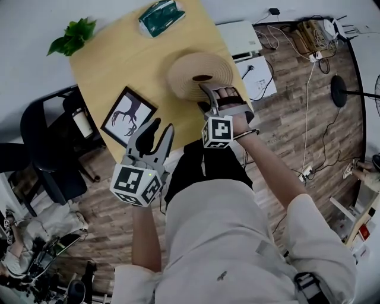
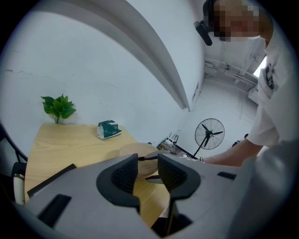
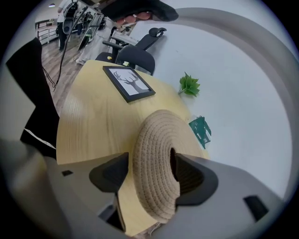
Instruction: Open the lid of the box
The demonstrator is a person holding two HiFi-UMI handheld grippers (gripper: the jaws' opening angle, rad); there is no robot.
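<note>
- Wooden table (image 1: 119,65); round woven box (image 1: 190,74) sits near its front edge, lid (image 3: 154,158) on.
- Right gripper (image 3: 149,175): jaws wide apart across the lid, one at its centre hole, not clamped.
- Left gripper (image 2: 147,170): jaws slightly apart, empty.
- Behind: picture frame (image 1: 127,116), plant (image 1: 74,35), green pack (image 1: 159,16).

One box (image 1: 189,68), one frame (image 1: 128,116), one plant (image 1: 74,37)
</note>
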